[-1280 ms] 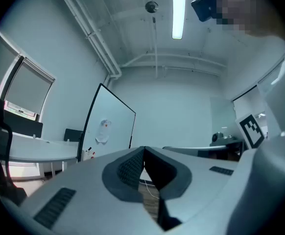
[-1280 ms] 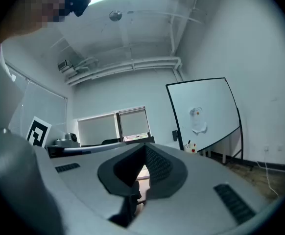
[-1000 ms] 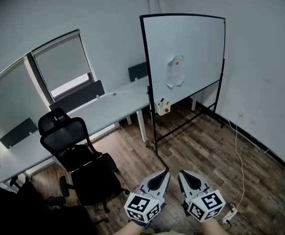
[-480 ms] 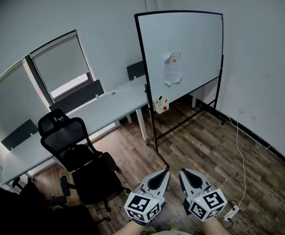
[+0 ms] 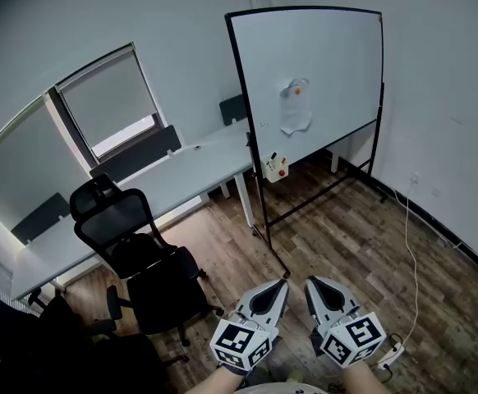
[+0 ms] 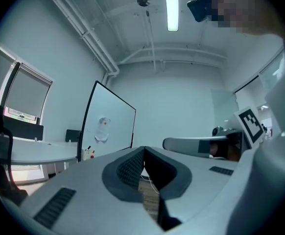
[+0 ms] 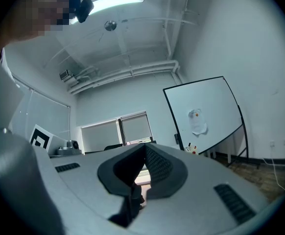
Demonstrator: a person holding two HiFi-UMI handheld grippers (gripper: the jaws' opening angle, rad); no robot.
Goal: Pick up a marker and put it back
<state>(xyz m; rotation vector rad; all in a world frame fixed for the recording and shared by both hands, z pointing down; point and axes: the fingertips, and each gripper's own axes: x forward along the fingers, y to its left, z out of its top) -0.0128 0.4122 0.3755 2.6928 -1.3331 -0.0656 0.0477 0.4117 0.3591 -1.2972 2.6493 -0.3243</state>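
A white marker holder (image 5: 276,168) with a few markers hangs at the lower left of the whiteboard (image 5: 313,72), far across the wood floor. My left gripper (image 5: 280,286) and right gripper (image 5: 311,283) are held side by side at the bottom of the head view, both shut with nothing between the jaws. In the left gripper view the left gripper (image 6: 143,150) points toward the whiteboard (image 6: 110,124) and the marker holder (image 6: 87,153). The right gripper (image 7: 145,146) also faces the whiteboard (image 7: 206,111), with the marker holder (image 7: 191,148) small below it.
A black office chair (image 5: 136,257) stands at the left, before a long white desk (image 5: 149,191) under the windows. A sheet of paper (image 5: 295,107) is stuck on the board. A white cable and power strip (image 5: 391,355) lie on the floor at the right.
The head view has shifted: the whiteboard and desk sit a little higher and further right. Both grippers stay shut, side by side, in the same place.
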